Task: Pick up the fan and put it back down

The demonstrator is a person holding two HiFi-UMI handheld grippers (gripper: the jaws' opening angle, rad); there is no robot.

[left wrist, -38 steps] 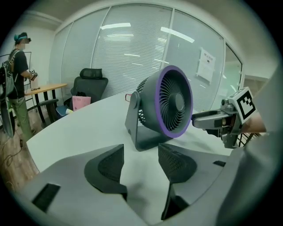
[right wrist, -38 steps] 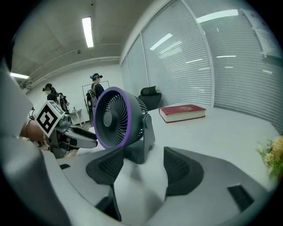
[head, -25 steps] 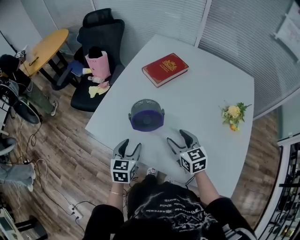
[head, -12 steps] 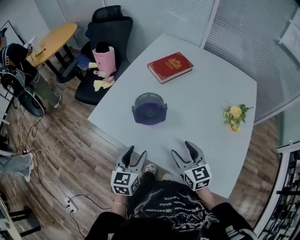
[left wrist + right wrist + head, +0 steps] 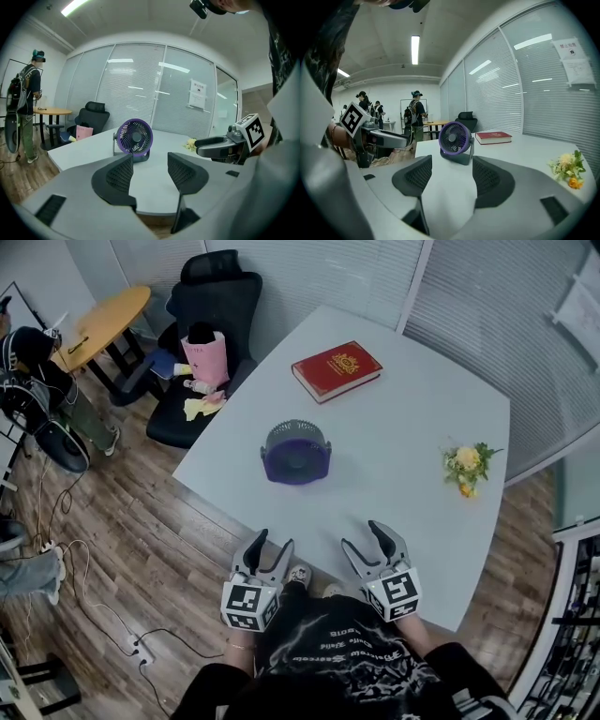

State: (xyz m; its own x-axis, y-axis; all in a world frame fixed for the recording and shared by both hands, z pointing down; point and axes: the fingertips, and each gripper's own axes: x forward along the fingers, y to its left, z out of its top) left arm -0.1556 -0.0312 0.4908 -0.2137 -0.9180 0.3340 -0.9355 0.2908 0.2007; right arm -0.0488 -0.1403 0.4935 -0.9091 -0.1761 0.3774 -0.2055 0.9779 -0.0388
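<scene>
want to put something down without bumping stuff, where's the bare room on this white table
Widest free patch: the middle of the table, between fan, red book and flowers. Also bare: the near strip between the fan and the open left claw and right claw. Tightest: the left edge beside the fan.

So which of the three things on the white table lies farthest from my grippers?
The red book, flat near the far edge; the purple fan and the flower bunch both sit closer to you.
</scene>
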